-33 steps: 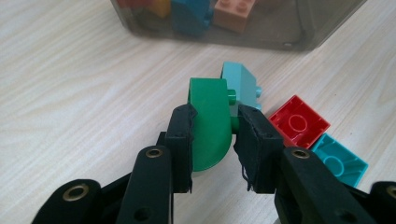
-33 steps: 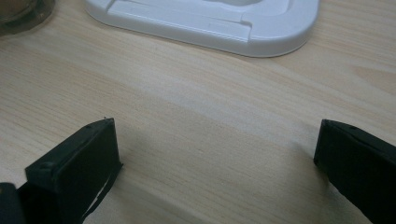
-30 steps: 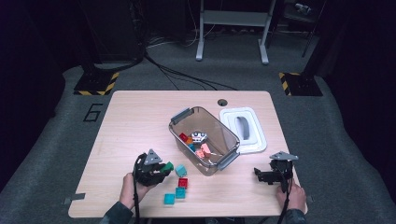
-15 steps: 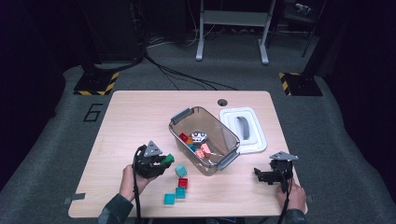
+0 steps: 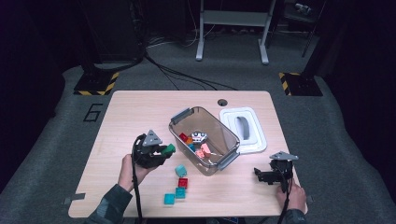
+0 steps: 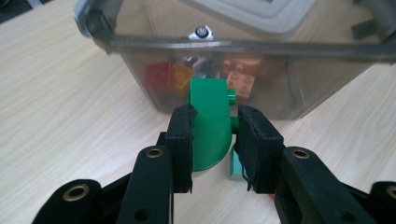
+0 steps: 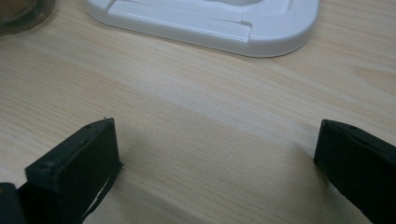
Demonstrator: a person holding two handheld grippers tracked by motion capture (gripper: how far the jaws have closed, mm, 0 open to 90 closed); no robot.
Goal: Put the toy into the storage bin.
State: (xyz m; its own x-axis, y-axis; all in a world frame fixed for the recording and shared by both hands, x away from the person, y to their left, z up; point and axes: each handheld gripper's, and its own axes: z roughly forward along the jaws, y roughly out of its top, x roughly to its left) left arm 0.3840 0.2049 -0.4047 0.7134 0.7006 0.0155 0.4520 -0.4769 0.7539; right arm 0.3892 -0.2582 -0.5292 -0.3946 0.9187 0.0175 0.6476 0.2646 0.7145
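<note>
Dark grey floor surrounds the pale wooden bench [image 5: 140, 112], with a metal stand and cables beyond its far edge. Near the bench's left front, the left tool [image 5: 164, 150] is clamped on a green plastic building block with a rounded end [image 5: 168, 149]; in the left gripper view the block [image 6: 211, 122] stands upright between the two black pads, which press its flat sides, one stud poking toward the right pad. Just ahead of this tool, past the block, sits the smoky transparent plastic bin with grey handles [image 6: 243, 46], holding red, orange and pink blocks and a small white-and-black piece; the bin's near wall is close to the held block but not touching it. Below and just behind the held block a teal cube [image 6: 236, 165] lies on the bench, and in the high view that teal cube [image 5: 180, 171] lies just to the tool's right, with a red block [image 5: 182, 182] and two more teal blocks [image 5: 174, 196] a little nearer the person. The right tool [image 5: 259, 174] rests low over the bench's right front, its jaws spread wide with bare wood between them. Ahead of it lies the white plastic bin lid [image 7: 210, 23], flat on the bench, just beside the bin's right side.
</note>
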